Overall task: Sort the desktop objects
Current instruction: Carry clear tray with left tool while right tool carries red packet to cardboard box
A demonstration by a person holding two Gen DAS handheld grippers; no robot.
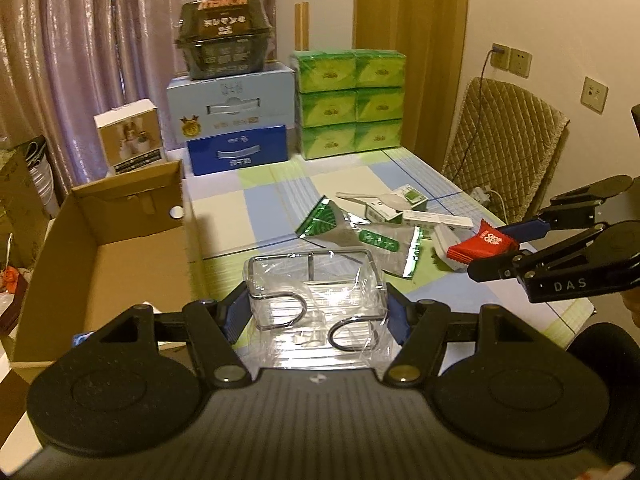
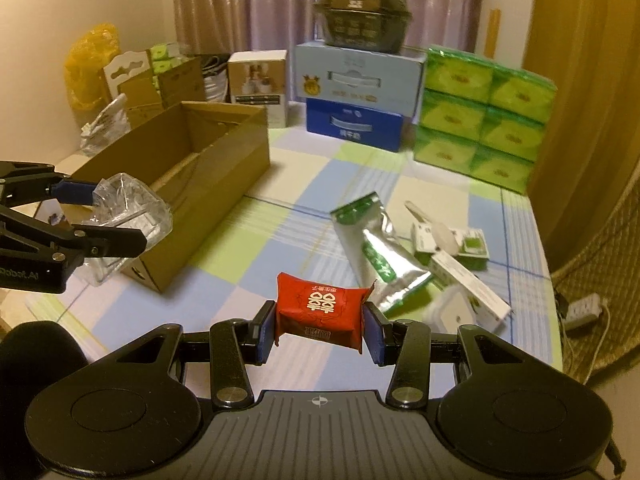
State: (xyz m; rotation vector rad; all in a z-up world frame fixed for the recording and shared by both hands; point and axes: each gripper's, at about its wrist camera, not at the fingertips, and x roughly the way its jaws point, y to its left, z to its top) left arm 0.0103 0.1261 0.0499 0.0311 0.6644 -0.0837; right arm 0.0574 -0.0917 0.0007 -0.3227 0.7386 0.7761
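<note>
Left gripper (image 1: 316,316) clamped on clear plastic container (image 1: 316,292) beside cardboard box (image 1: 120,248), right gripper (image 2: 320,330) clamped on red packet (image 2: 320,312) right of box

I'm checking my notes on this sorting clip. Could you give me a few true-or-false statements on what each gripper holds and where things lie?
1. The left gripper holds a clear plastic container. True.
2. The right gripper is open. False: it is shut on a red packet.
3. The cardboard box is closed. False: it is open on top.
4. A silver-green pouch lies on the table. True.
</note>
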